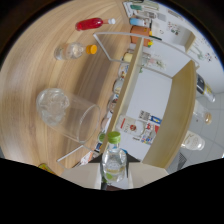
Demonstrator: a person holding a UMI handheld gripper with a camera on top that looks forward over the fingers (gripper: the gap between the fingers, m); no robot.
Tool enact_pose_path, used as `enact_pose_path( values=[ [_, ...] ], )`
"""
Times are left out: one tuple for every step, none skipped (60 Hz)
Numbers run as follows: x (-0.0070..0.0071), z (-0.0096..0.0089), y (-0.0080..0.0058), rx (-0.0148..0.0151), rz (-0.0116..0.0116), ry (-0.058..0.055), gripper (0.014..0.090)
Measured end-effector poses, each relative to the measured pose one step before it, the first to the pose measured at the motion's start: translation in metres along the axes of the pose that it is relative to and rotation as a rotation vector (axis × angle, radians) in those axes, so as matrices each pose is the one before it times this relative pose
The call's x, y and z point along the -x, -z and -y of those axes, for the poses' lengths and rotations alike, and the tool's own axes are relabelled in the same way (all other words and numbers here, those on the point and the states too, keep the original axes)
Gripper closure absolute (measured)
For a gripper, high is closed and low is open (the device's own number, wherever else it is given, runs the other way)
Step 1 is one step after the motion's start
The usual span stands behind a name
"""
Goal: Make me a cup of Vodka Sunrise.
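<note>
Green-capped clear plastic bottle (pixel 114 159) sits clamped between the gripper's (pixel 114 176) 2 pale fingers (pixel 82 176), beside a clear glass tumbler (pixel 67 115) holding ice.

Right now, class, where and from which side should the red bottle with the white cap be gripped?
Probably across the red bottle's round body, below the narrowing neck. Approach side-on, clear of the orange-capped bottle beside it. The hand-held gripper is shut on the green-capped bottle, so set that down first.
</note>
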Motion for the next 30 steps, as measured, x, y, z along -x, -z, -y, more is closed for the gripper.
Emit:
enact_pose_path(
  values=[
    [-0.00194,-0.00024,0.00121,-0.00543,-0.0048,-0.0195,0.069],
    [-0.00226,0.00047,0.00137,-0.00944,-0.00522,-0.0249,0.0691],
    [-0.00307,0.00006,0.00167,-0.01187,-0.00639,-0.0274,0.0691],
    [-0.00245,0.00057,0.00153,-0.01121,-0.0046,-0.031,0.069],
    [-0.00269,0.00011,0.00173,-0.00997,-0.00482,-0.0332,0.0691],
    [-0.00314,-0.00007,0.00175,-0.00842,-0.00572,-0.0351,0.0692],
    [-0.0036,-0.00031,0.00194,-0.00735,-0.00705,-0.0384,0.0691],
    [-0.00391,0.0003,0.00211,-0.00988,-0.00717,-0.0428,0.0692],
    [-0.00451,0.0016,0.00153,-0.00964,-0.00348,-0.0451,0.0691],
    [-0.00349,0.00038,0.00264,-0.01817,-0.00774,-0.0528,0.069],
    [-0.00525,0.0009,0.00246,-0.01062,-0.00658,-0.0516,0.0692],
    [-0.00445,0.00007,0.00205,-0.01003,-0.00688,-0.0558,0.0691],
    [-0.00373,0.00022,0.00198,-0.00954,-0.00537,-0.058,0.0688],
    [-0.00301,0.00064,0.00194,-0.01149,-0.00112,-0.0591,0.0691],
    [-0.0024,0.00076,0.0019,-0.01375,0.00102,-0.061,0.069],
    [-0.00256,0.00068,0.002,-0.01293,-0.00047,-0.0633,0.0692],
    [-0.00283,0.00132,0.00067,-0.01049,-0.00298,-0.0627,0.0692],
    [-0.00293,0.00018,0.00203,-0.01048,-0.00501,-0.0636,0.069],
    [-0.00223,-0.00063,0.00117,-0.00538,-0.00205,-0.0645,0.0691],
    [-0.00155,-0.00051,0.00181,-0.00773,-0.00299,-0.0586,0.069],
    [-0.00037,-0.00115,0.00119,-0.00699,0.00249,-0.0627,0.0691],
    [0.00027,-0.00113,0.00083,-0.00715,0.00467,-0.0632,0.069],
    [0.00038,-0.00132,0.00072,-0.00654,0.00522,-0.063,0.069],
    [0.00056,-0.00205,0.0006,-0.00536,0.00552,-0.0617,0.069],
    [0.00057,-0.00236,0.00043,-0.00453,0.00591,-0.0603,0.0689],
    [0.00088,-0.0032,0.00019,-0.00304,0.0065,-0.0582,0.0689],
    [0.00094,-0.00451,-0.001,0.00036,0.00767,-0.0564,0.0689],
    [0.0004,-0.00505,-0.00073,0.00413,0.00459,-0.0505,0.0688],
    [-0.00045,-0.00589,-0.00099,0.00764,0.00053,-0.0482,0.0689],
    [-0.00125,-0.00623,-0.00145,0.01058,-0.00151,-0.0445,0.069]
  ],
)
